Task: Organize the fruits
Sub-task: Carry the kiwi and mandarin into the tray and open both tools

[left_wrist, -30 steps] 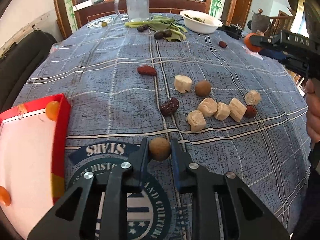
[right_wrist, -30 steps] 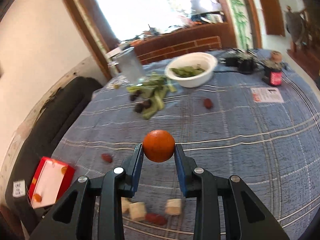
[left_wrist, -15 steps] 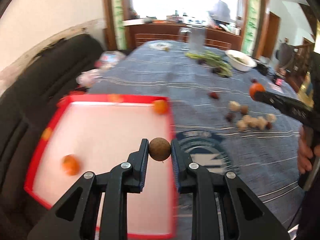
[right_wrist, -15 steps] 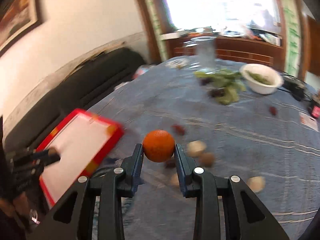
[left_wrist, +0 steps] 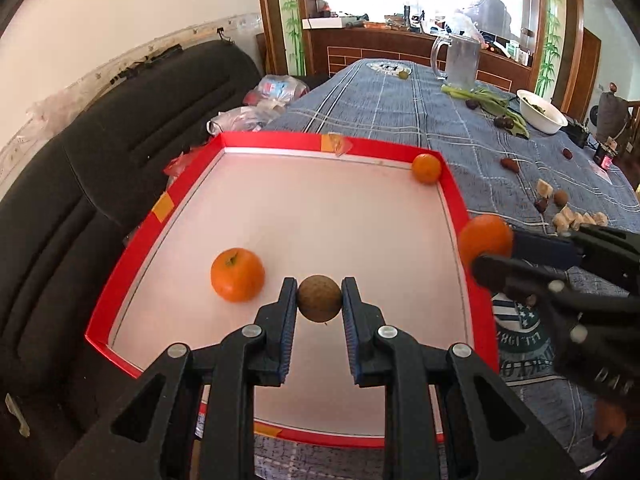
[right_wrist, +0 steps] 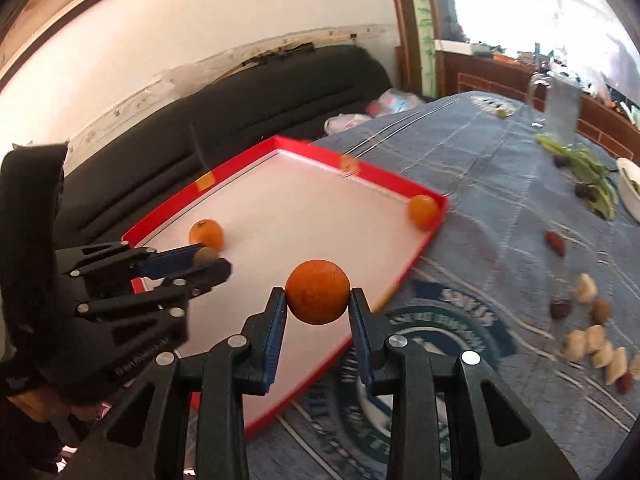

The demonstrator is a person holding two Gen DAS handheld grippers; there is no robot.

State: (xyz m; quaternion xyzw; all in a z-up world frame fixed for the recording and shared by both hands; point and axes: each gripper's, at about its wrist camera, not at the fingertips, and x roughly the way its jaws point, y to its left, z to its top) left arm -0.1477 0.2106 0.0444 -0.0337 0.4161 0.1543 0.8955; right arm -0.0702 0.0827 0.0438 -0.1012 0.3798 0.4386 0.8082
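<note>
Blue tablecloth (left_wrist: pixel 400 120) | red tray (left_wrist: pixel 452 196) (two oranges inside) | left gripper (left_wrist: pixel 319 300) fingers clamp brown fruit (left_wrist: pixel 319 298) | right gripper (right_wrist: pixel 318 300) fingers clamp orange (right_wrist: pixel 318 291)

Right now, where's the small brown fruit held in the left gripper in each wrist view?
Left wrist view: the brown fruit sits low in the centre, pinched in the left gripper, over the red tray.
Right wrist view: the same brown fruit shows at middle left, at the tip of the left gripper.
Shared landmark: the orange in the tray's far corner.
</note>
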